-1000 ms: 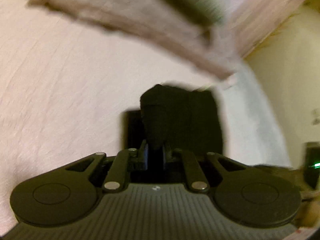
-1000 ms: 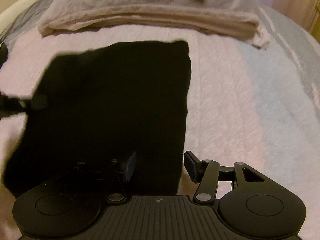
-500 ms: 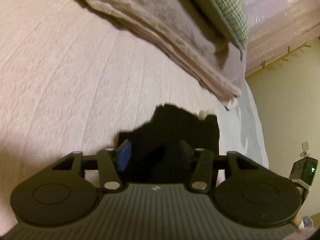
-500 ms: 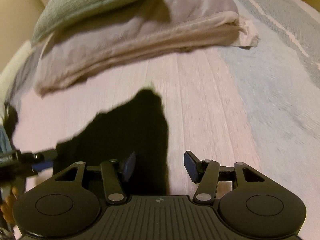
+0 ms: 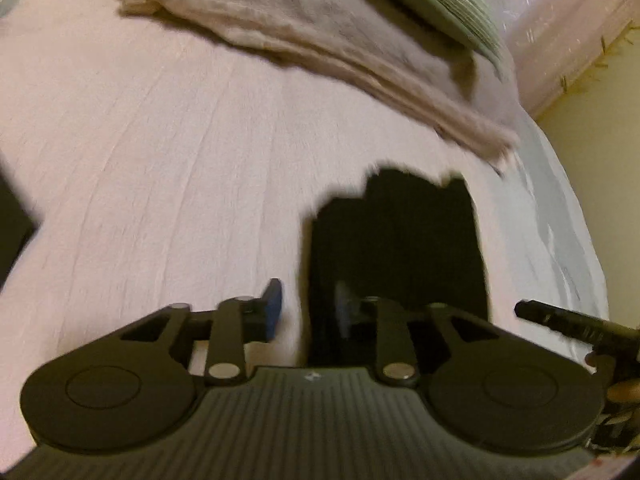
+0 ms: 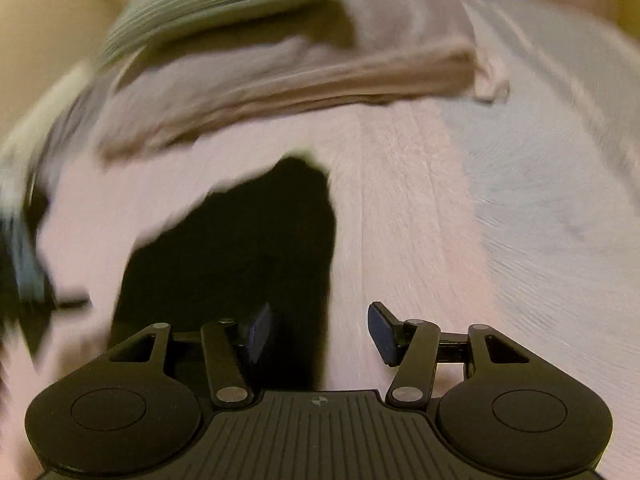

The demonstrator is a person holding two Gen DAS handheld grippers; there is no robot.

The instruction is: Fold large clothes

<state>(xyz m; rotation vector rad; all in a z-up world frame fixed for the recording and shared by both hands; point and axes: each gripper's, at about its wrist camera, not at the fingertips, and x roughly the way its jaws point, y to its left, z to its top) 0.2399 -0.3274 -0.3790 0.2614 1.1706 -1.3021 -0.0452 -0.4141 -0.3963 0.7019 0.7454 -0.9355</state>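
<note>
A folded black garment (image 5: 400, 248) lies flat on the pale pink bedspread (image 5: 160, 160). My left gripper (image 5: 308, 312) is open just in front of it, with nothing between its blue-padded fingers; the right pad overlaps the cloth's near edge. In the right wrist view the same black garment (image 6: 248, 248) lies ahead and left of my right gripper (image 6: 320, 332), which is open and empty, its left finger over the cloth. The other gripper's black tip (image 5: 560, 320) shows at the left view's right edge.
A folded beige blanket (image 5: 320, 44) with a green checked pillow (image 5: 440, 0) on it lies across the far side of the bed. A grey-blue striped cover (image 6: 540, 200) spreads to the right. A cream wall (image 5: 600, 120) stands beyond the bed's edge.
My left gripper let go of the black garment, opened and drew back. The garment now lies flat on the bed. My right gripper stayed open and pulled away while tilting up.
</note>
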